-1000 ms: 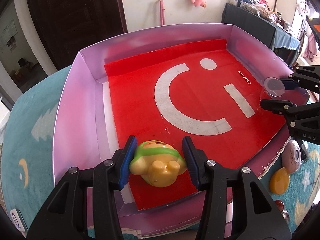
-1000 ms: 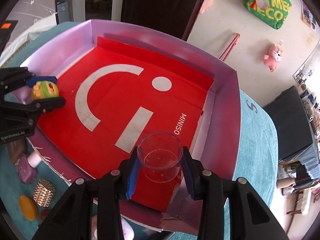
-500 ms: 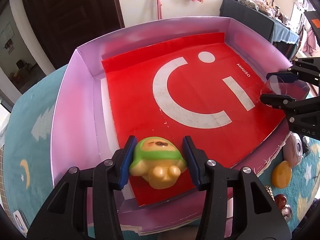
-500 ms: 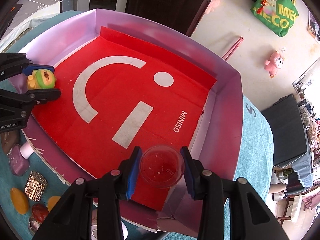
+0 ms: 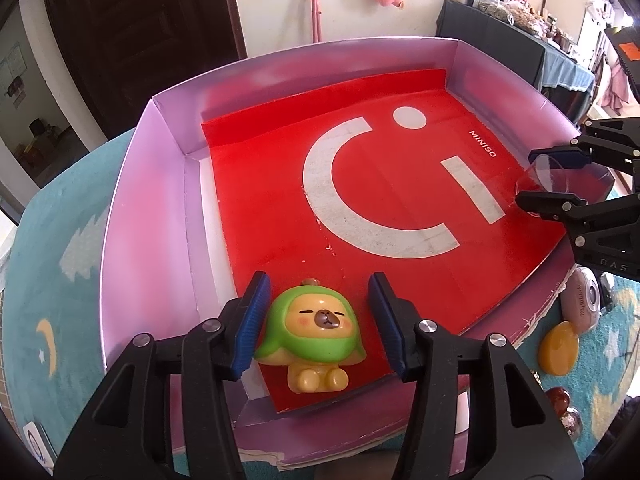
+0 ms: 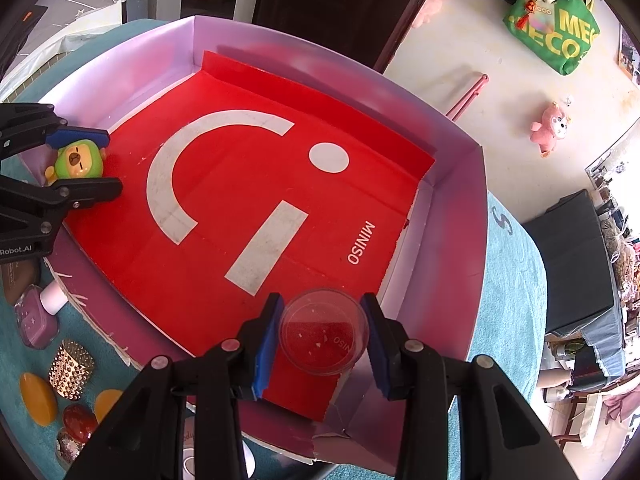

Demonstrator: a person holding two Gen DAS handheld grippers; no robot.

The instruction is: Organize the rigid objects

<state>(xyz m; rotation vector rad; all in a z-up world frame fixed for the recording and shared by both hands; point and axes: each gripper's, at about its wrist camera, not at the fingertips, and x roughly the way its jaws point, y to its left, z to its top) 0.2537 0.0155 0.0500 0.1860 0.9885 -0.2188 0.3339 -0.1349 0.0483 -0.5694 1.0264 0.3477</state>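
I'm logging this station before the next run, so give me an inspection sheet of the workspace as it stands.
Surface: teal star-print cloth under a shallow pink-walled box with a red liner.
Job's things: green-hooded yellow bear figurine and clear plastic cup, both in the box.
Clutter: gold studded cup, amber stones outside the box.
Grippers: left gripper jaws just opened, clear of figurine; right gripper shut on cup.
Cables: nothing seen.
Surroundings: pink plush toy on floor, dark door.
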